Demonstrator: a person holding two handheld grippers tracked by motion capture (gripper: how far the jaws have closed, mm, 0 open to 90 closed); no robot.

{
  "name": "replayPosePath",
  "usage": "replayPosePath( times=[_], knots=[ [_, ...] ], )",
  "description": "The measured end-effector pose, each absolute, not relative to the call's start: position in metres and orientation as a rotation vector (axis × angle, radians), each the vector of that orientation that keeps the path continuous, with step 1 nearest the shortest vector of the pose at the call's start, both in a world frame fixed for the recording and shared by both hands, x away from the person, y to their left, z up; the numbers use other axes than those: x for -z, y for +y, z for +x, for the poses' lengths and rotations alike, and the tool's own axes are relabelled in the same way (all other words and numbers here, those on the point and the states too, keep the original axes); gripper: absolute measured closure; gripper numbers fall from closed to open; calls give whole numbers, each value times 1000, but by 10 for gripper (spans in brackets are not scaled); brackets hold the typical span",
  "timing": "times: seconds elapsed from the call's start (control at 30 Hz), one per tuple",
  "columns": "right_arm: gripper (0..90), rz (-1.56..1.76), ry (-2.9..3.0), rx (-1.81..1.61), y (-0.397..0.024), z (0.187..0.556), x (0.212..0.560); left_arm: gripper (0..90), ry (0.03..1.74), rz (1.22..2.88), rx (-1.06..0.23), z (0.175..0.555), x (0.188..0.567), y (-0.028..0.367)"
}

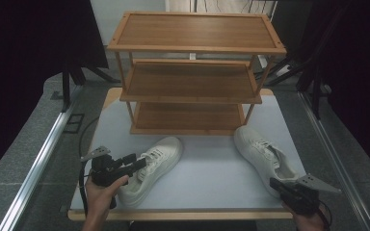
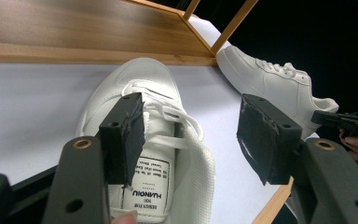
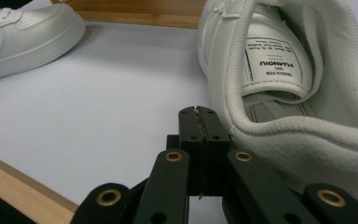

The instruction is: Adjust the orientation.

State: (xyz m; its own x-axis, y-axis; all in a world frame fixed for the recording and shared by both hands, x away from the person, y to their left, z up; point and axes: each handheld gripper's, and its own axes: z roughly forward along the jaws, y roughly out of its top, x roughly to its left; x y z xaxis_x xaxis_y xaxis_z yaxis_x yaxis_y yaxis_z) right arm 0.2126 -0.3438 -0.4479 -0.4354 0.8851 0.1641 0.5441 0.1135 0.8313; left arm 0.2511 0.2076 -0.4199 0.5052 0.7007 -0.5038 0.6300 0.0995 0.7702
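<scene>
Two white sneakers lie on the white table in front of a wooden shelf rack [image 1: 192, 72]. The left sneaker [image 1: 156, 163] points its toe at the rack. My left gripper [image 1: 135, 162] hovers over its heel end, open. In the left gripper view the left gripper [image 2: 193, 137] has one pad over the tongue of the left sneaker [image 2: 140, 88] and the other pad outside the shoe's side wall, neither pressing. The right sneaker [image 1: 265, 156] lies at the right. My right gripper [image 1: 275, 184] is shut and empty, its tips [image 3: 198, 112] just beside the heel collar of the right sneaker [image 3: 279, 93].
The rack has three bare wooden shelves, and its lowest shelf [image 1: 188, 118] stands just behind the shoes' toes. The table's wooden front edge [image 1: 183, 214] runs close under both hands. Dark curtains and stand legs surround the table.
</scene>
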Motion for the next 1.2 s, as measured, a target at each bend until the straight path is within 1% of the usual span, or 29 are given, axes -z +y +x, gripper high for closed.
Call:
replayPosePath(
  times=[0.27,0.33,0.37,0.4,0.47,0.5,0.6,0.8,0.9,1.07,1.2],
  knots=[
    [888,1422,1998,-1246,-352,213,449,411,1174,1584,-72,251,420,207],
    [860,1413,2010,-1247,-351,213,449,411,1174,1584,-75,251,419,207],
    [860,1413,2010,-1247,-351,213,449,411,1172,1584,-74,251,419,207],
    [823,1396,2032,-1264,-349,213,448,411,1172,1583,-75,251,419,207],
    [806,1386,2038,-1275,-349,213,448,411,1172,1583,-74,251,419,207],
    [773,1349,2029,-1314,-349,211,442,411,1172,1583,-76,251,419,207],
    [755,1310,2020,-1344,-349,209,436,412,1167,1578,-85,250,418,208],
    [652,1255,1975,-1357,-349,206,423,412,1147,1576,-106,247,414,208],
    [622,1244,1968,-1363,-347,209,421,411,1155,1571,-106,248,413,210],
    [608,1225,1978,-1357,-345,213,419,412,1155,1566,-108,249,411,212],
    [584,1202,1961,-1367,-353,223,406,410,1143,1583,-126,247,406,214]
  ],
)
